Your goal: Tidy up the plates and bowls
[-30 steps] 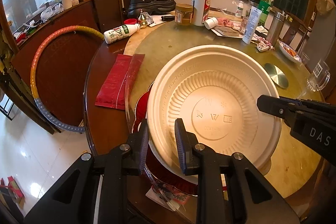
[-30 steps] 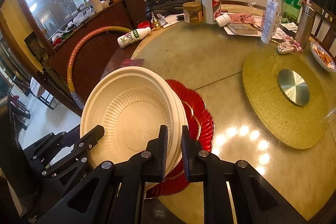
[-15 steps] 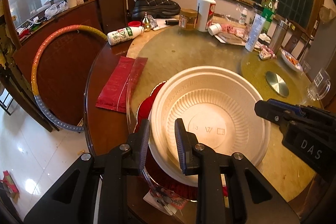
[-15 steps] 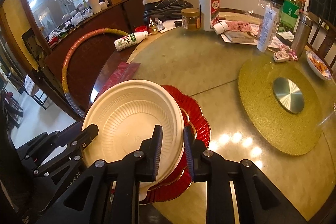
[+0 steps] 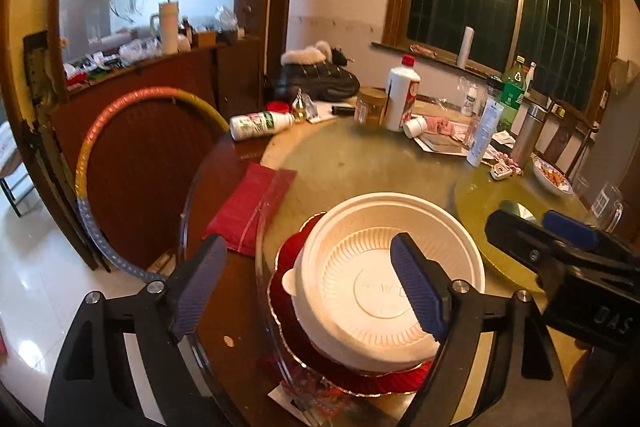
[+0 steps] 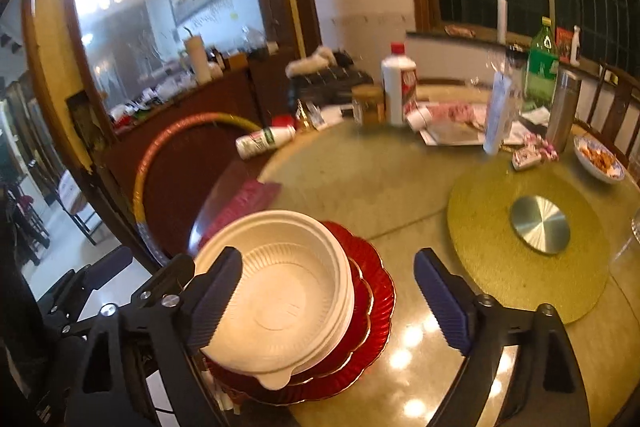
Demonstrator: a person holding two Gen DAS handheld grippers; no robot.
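A stack of white disposable bowls rests on a pile of red scalloped plates at the near edge of the round table. My left gripper hangs just above the stack's left rim. Its jaws are opening, and no pad touches the bowls. My right gripper stands over the right side of the stack. Its jaws are opening too, with the left fingertip in front of the bowl and nothing pinched. Each gripper shows in the other's view, the right gripper and the left gripper.
A red packet lies left of the plates. A gold turntable mat with a steel disc lies to the right. Bottles, a jar, papers and a food dish crowd the far side. A hoop leans on the cabinet.
Both grippers went from shut on the white bowl's rim to wide open. The bowl stack settled flat on the red plates. Both hands pulled back and up a little.
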